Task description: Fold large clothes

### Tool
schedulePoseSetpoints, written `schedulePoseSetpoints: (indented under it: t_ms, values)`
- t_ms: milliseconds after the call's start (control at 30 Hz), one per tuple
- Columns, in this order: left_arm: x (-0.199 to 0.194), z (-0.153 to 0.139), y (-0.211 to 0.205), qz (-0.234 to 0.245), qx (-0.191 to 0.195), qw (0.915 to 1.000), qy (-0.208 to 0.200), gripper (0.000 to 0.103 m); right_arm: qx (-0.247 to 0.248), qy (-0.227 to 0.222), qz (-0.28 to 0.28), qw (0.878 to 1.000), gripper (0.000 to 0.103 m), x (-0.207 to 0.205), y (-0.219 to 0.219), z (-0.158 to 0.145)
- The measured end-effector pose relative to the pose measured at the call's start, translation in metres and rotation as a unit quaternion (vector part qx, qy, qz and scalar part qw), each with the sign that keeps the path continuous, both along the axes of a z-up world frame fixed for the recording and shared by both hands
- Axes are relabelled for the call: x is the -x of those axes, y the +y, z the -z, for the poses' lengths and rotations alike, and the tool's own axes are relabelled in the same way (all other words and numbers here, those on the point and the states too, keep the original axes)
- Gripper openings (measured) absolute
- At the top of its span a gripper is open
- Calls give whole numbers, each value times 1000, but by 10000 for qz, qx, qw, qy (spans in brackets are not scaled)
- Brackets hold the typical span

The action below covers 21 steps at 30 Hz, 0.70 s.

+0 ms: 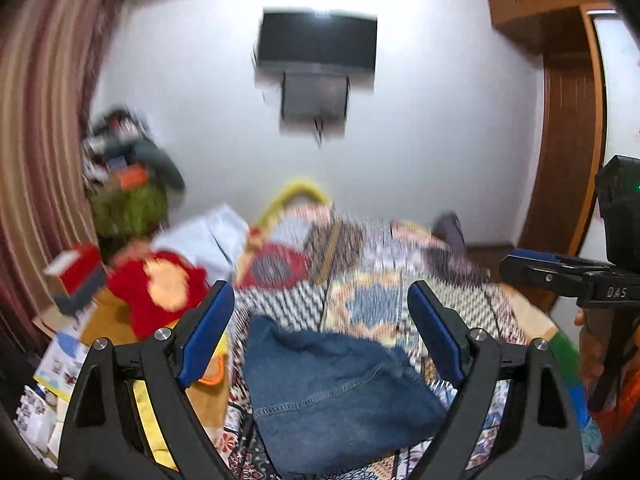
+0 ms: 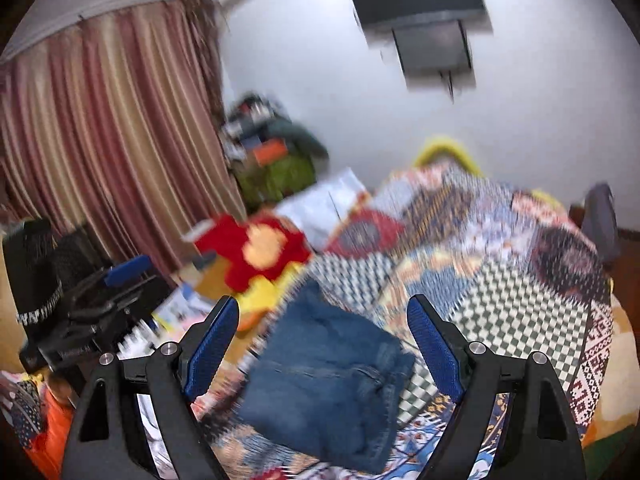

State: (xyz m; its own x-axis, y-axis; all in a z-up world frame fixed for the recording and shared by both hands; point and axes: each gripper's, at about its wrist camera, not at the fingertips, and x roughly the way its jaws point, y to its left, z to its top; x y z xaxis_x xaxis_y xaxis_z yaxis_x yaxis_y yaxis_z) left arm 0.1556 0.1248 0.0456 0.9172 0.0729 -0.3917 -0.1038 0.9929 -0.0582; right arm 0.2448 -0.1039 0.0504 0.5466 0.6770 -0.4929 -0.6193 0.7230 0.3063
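Folded jeans (image 1: 332, 396) are seen on the patterned bedspread (image 1: 360, 304) beyond both wide-apart, empty grippers, left gripper (image 1: 320, 332) and right gripper (image 2: 322, 344); a red cushion (image 1: 160, 292) lies left.

The left gripper (image 1: 320, 308) has its jaws spread wide, blue pads facing each other, with nothing pressed between them. The right gripper (image 2: 322, 324) stands likewise wide, its pads gripping nothing. Both point forward and somewhat downward. Each shows at the edge of the other's view, side by side and apart, blurred. A hand (image 1: 596, 344) grasps the right gripper's handle.
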Motion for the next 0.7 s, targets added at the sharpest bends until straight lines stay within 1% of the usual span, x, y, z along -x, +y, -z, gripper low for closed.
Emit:
schedulePoseSetpoints:
  t_ms: [100,167,267,367,433,467,500,533,700]
  values:
    - [39,-13,-19,-161,-99,9988,-461,89,-269,-323,16,9991,85,40,-11,-20]
    - [58,-17,-27,-257,-56,9979,-594,89,-336,-585,108,9977,85,68,-18,-29]
    - [82,-17,-37,-568,-72,9954,-762,89,-328,-973,346,9941,85,106,-26,-35]
    - [97,-15,-42,-754,-45,9937,-822,89,-209,-1329,574,9892,85,137,-29,-36]
    - [106,-13,-45,-795,-21,9934,-823,90,-76,-1499,653,9865,85,152,-27,-36]
    - [109,-12,-46,-798,-10,9936,-799,93,19,-1588,709,9848,85,159,-26,-35]
    - [111,-11,-47,-827,-10,9936,-774,100,72,-1642,753,9835,85,162,-27,-35]
    - [112,-10,-48,-873,-18,9932,-767,103,120,-1701,815,9820,85,167,-27,-35]
    - [112,-4,-52,-872,-51,9939,-671,103,130,-1676,980,9809,100,176,-31,-33]
